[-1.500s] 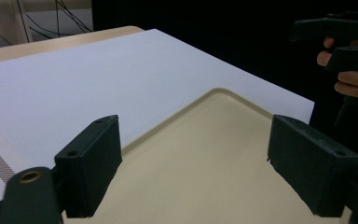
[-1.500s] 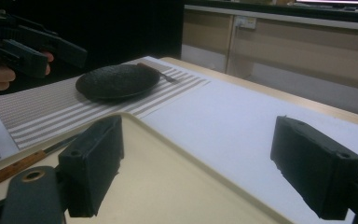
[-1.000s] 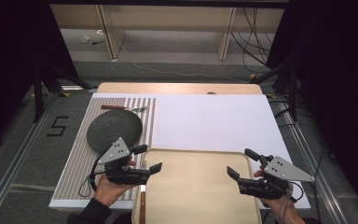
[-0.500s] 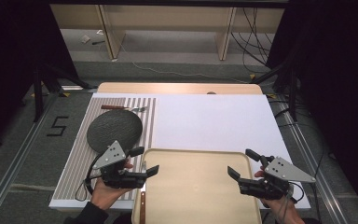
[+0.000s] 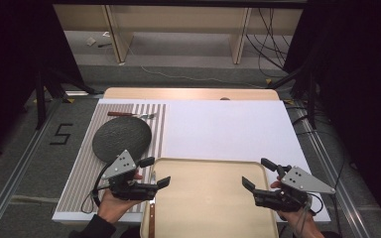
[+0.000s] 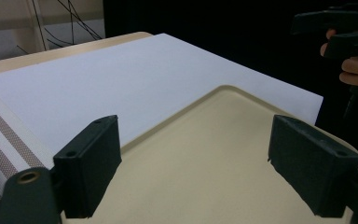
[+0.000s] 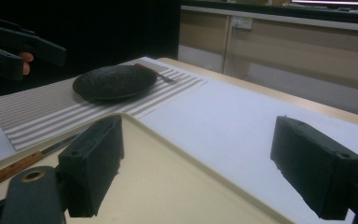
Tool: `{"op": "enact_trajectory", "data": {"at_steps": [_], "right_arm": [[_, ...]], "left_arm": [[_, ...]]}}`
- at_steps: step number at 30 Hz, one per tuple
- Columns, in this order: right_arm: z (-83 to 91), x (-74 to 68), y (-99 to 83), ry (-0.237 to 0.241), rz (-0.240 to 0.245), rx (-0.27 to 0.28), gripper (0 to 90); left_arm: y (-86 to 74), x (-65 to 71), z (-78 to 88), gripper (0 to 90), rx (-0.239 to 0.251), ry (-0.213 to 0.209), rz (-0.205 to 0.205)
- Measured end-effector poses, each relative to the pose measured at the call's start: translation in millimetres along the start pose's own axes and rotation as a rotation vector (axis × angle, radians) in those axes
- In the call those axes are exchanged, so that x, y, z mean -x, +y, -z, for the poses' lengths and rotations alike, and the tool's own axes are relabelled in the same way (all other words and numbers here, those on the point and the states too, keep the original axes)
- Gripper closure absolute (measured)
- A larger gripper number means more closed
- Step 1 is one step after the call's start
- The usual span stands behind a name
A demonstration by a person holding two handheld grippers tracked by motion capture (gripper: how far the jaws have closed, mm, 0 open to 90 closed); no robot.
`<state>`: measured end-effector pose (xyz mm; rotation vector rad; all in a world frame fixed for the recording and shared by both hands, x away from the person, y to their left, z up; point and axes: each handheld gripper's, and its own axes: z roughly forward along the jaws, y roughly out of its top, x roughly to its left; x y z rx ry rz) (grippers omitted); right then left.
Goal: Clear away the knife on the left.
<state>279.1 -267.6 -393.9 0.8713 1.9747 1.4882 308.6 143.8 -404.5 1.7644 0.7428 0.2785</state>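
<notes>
Both tools are held wide open with nothing gripped: the left tool [image 5: 155, 174] over the tray's [image 5: 203, 218] left edge, the right tool [image 5: 259, 174] over its right. Tray's probably light, stiff and slick, so best pinched at the rim. A knife [image 5: 151, 225] is seen by its left rim; beyond that, a dark plate [image 5: 121, 139] on a striped mat [image 5: 79, 173].
</notes>
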Motion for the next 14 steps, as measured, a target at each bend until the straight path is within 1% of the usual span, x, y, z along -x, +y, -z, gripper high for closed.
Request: {"op": "enact_trajectory", "data": {"at_steps": [6,14], "right_arm": [[-0.3,-0.5,0.1,0.002,-0.001,-0.002,18.0],[-0.5,-0.8,0.1,0.005,0.001,-0.004,18.0]], "left_arm": [[-0.3,0.6,-1.3,16.6,-0.012,0.001,-0.006],[-1.2,0.2,-3.3,16.5,-0.033,-0.007,0.003]]}}
